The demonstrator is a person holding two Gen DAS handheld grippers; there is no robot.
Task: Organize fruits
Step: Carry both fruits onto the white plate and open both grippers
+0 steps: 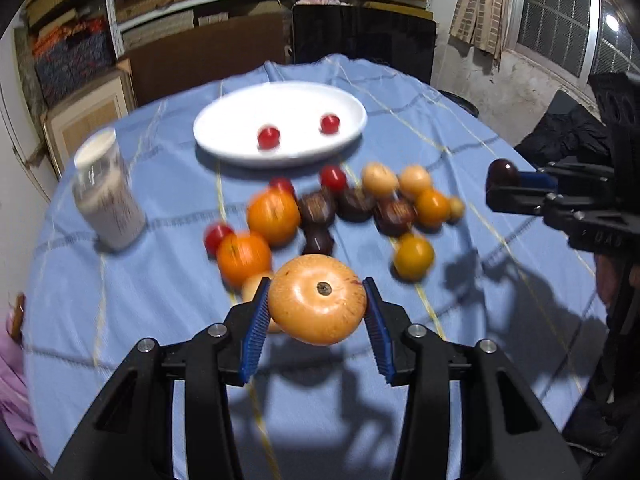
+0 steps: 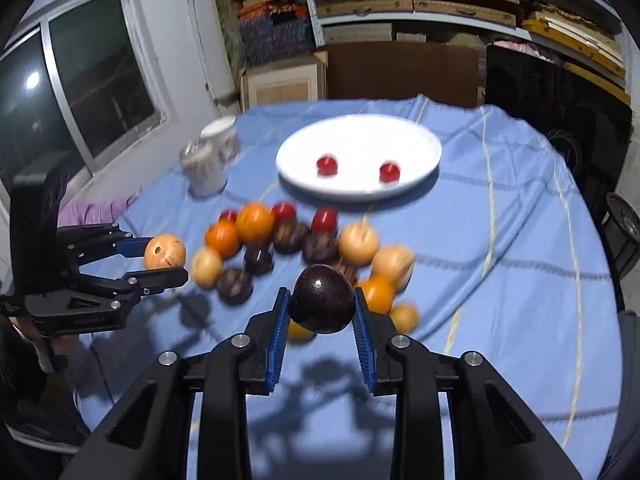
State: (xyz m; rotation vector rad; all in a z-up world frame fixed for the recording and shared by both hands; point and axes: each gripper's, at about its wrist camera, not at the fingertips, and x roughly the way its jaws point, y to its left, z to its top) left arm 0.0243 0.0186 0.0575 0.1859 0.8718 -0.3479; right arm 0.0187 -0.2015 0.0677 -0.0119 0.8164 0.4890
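Observation:
My left gripper [image 1: 317,300] is shut on a tan apple-like fruit [image 1: 318,300] and holds it above the blue cloth. My right gripper [image 2: 322,300] is shut on a dark purple plum [image 2: 323,299], also lifted. Each gripper shows in the other view: the right gripper [image 1: 505,179] with its plum, and the left gripper [image 2: 166,258] with its tan fruit [image 2: 165,252]. A white plate [image 1: 280,92] [image 2: 360,128] at the back holds two small red fruits. A pile of mixed fruits [image 1: 332,208] [image 2: 296,244], orange, tan, dark and red, lies in front of the plate.
A round table under a blue checked cloth [image 1: 460,340] carries everything. A white jar [image 1: 108,196] stands at the left, seen with a second container in the right wrist view [image 2: 208,160]. Shelves with boxes and a dark chair stand behind the table.

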